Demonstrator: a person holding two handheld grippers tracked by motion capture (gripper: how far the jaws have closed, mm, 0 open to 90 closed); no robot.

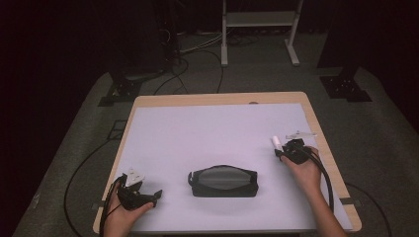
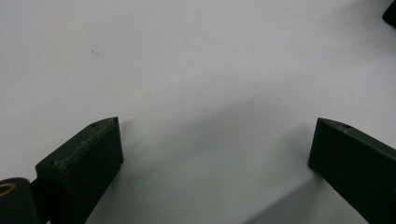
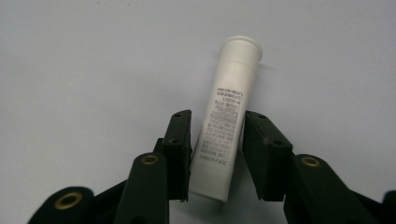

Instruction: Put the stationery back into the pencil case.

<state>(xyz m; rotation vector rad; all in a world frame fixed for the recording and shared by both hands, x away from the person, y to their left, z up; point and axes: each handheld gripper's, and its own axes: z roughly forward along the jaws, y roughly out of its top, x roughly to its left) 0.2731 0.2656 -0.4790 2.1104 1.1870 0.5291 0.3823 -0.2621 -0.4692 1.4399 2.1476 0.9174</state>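
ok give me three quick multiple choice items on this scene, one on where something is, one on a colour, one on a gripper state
1. Where does the pouch lie?
A. between the two grippers, near the table's front edge
B. at the far right corner
C. on the floor

2. What colour is the tube?
A. red
B. white
C. green

3. How does the left gripper stand?
A. shut on the pouch
B. shut on the tube
C. open, holding nothing

Answers: 1 A, the high view shows it midway between the hands; 2 B, it is white with dark print; 3 C, its jaws stand wide apart over the bare white table, while the right gripper has the tube between its jaws.
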